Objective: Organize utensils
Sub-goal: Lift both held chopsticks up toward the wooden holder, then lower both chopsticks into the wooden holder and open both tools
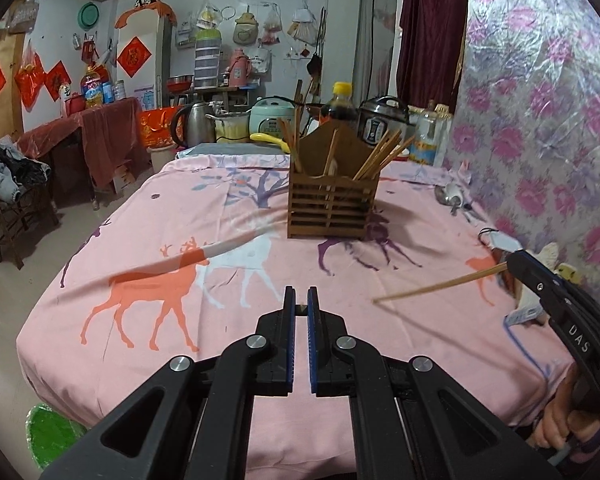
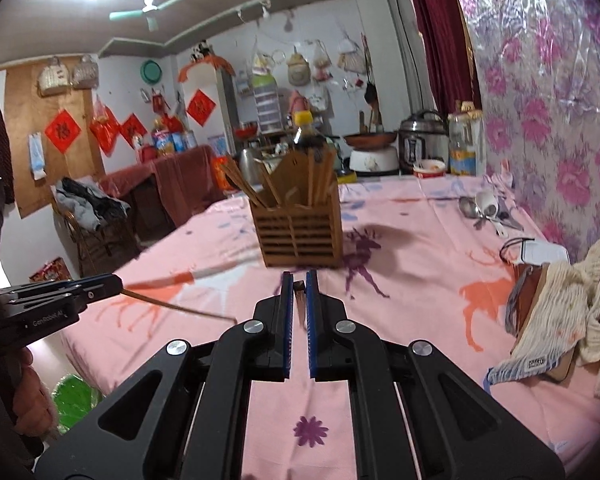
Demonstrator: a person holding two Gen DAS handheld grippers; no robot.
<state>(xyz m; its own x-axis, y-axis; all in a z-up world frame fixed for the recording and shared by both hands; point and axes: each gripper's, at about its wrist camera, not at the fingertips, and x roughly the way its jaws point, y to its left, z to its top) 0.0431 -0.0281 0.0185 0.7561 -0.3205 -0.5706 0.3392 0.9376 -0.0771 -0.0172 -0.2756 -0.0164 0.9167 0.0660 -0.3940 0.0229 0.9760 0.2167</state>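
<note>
- Left gripper (image 1: 301, 300): fingers clamped on a chopstick (image 2: 180, 307), above the pink tabletop (image 1: 140, 340).
- Right gripper (image 2: 299, 284): fingers clamped on another chopstick (image 1: 440, 285).
- Wooden holder (image 1: 332, 204) stands far, with chopsticks inside.

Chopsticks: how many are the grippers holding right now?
2. One thin wooden chopstick is clamped in the left gripper, another in the right gripper. More stand in the brown slatted wooden holder; loose ones may be hidden.
</note>
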